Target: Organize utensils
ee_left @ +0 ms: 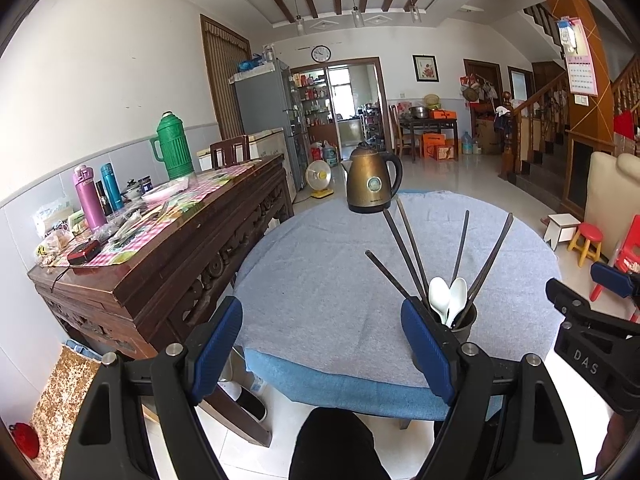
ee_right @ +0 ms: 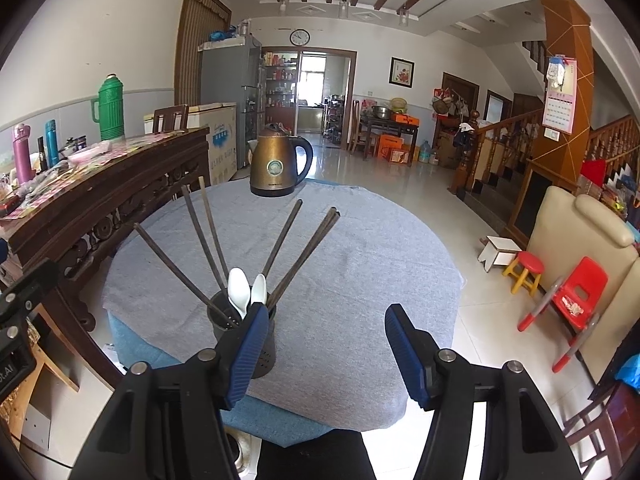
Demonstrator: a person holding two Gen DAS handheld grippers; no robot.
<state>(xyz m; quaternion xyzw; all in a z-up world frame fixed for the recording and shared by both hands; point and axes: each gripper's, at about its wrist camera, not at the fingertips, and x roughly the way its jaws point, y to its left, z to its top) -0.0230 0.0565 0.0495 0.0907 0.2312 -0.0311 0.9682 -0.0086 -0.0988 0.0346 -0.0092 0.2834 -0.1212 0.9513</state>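
Observation:
A dark utensil holder (ee_right: 224,316) stands near the front edge of the round table with a grey cloth (ee_right: 360,264). It holds several dark chopsticks (ee_right: 280,240) fanned outward and two white spoons (ee_right: 240,292). The holder also shows in the left wrist view (ee_left: 466,322) with the spoons (ee_left: 448,300) and chopsticks (ee_left: 404,240). My left gripper (ee_left: 322,336) is open and empty, with the holder just behind its right finger. My right gripper (ee_right: 324,340) is open and empty, with the holder just behind its left finger. The right gripper shows at the right edge of the left wrist view (ee_left: 592,320).
A bronze electric kettle (ee_right: 278,164) stands at the table's far edge. A carved wooden sideboard (ee_left: 160,264) with flasks and clutter stands to the left. Small stools (ee_right: 524,272), a red child chair (ee_right: 576,296) and a beige sofa (ee_right: 576,240) are on the right.

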